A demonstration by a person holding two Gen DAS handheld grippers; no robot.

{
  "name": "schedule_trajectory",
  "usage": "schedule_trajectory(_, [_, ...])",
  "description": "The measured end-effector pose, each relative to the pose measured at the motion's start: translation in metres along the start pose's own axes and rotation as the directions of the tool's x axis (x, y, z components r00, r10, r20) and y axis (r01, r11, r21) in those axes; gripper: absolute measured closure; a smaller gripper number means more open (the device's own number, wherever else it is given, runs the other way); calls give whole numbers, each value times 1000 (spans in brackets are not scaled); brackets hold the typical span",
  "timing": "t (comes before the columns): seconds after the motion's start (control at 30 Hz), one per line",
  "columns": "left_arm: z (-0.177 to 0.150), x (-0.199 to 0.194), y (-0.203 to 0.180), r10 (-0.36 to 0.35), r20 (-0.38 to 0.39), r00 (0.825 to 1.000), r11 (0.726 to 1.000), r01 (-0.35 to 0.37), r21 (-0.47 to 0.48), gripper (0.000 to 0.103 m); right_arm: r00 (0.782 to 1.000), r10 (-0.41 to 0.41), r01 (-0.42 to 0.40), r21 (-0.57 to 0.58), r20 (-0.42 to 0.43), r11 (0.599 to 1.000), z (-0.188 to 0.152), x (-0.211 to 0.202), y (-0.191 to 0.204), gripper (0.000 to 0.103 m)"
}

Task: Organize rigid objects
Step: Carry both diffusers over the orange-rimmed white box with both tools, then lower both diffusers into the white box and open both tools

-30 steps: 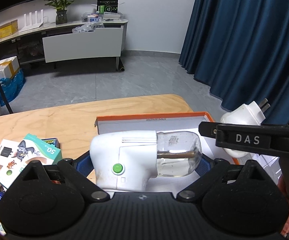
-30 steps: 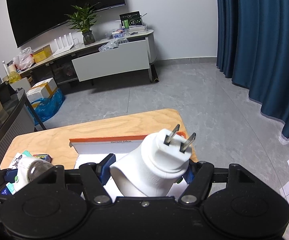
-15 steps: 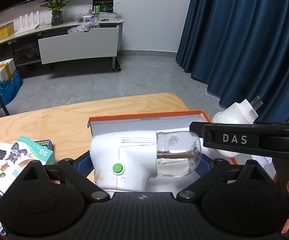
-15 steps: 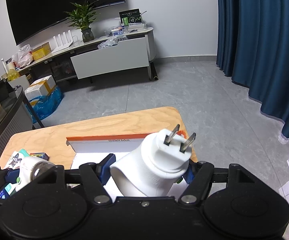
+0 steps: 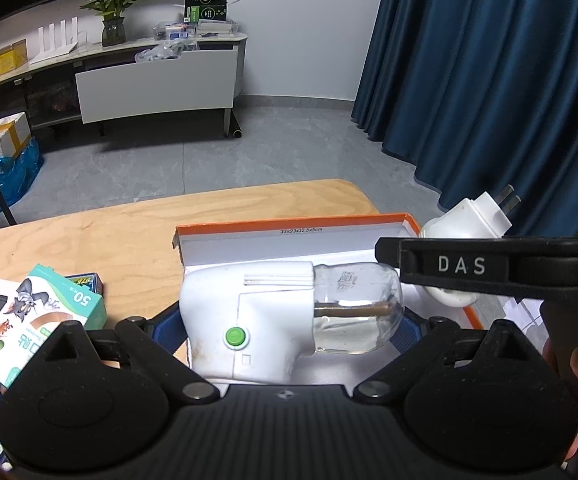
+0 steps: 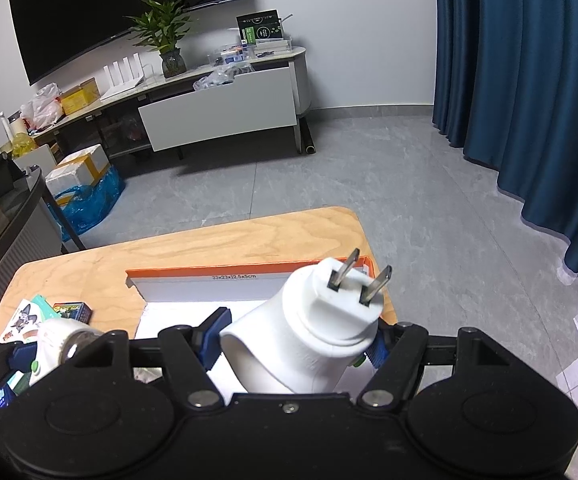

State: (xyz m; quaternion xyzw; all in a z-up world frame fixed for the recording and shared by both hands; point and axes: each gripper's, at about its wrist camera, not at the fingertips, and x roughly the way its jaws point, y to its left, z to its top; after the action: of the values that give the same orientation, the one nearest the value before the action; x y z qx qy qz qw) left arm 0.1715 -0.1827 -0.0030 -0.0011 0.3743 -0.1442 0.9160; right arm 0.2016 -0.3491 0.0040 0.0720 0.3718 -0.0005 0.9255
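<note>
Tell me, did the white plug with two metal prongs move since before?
No. In the right wrist view the white plug with two metal prongs sits in the same spot between the tongs, over the orange-rimmed box.

Two white plug-in devices (image 5: pixel 249 312) (image 6: pixel 309 344), one orange-rimmed box (image 5: pixel 289 224), four small cartons (image 5: pixel 45 316)

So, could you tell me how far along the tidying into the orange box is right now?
Done: nothing can be seen lying in the orange-rimmed box; its white floor looks bare where visible.
In hand: the left gripper clamps a white plug-in device with a clear bottle; the right gripper clamps a white two-prong plug unit, both above the box.
Left: small cartons wait on the table.
</note>
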Motion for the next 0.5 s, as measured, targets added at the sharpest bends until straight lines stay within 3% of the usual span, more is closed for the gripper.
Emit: schedule_trajectory(0.5, [-3, 11, 0, -11, -22, 1000, 1000, 11, 2, 4, 998, 1, -1, -6, -58, 1000, 10, 29, 4, 22])
